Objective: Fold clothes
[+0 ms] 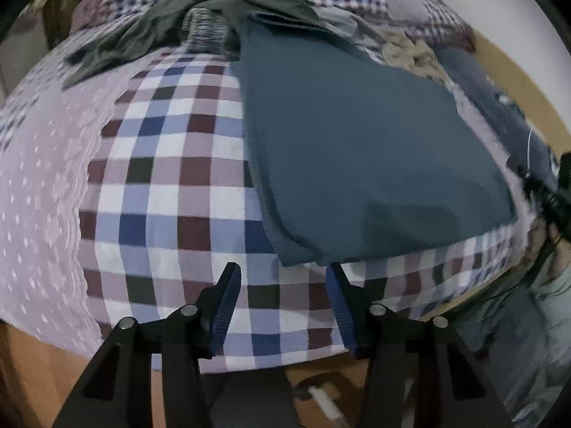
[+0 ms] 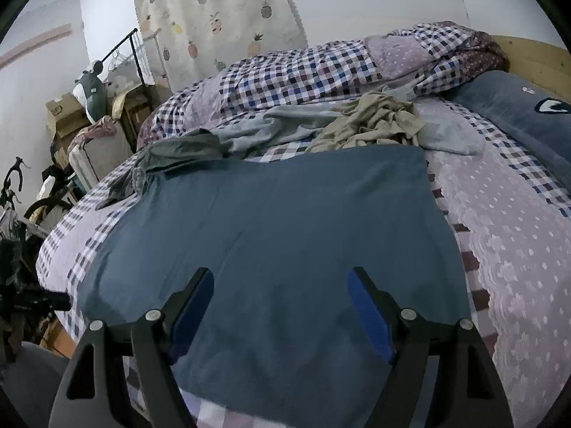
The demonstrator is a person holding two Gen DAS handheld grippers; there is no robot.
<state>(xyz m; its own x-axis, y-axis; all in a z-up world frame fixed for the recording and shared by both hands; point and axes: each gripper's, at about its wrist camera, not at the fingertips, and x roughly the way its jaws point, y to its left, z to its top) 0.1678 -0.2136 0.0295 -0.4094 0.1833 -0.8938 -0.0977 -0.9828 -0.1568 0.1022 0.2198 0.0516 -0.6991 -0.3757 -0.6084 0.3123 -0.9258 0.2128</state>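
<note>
I can read no text, brand or number from either of my cameras. A cardboard box (image 2: pixel 62 110), far off to the left of my right fingers, bears a dark mark too small to make out.

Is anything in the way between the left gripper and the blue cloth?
Nothing visible. The left gripper is open just short of the blue cloth's near edge, with only bare checked bedsheet between them.
</note>
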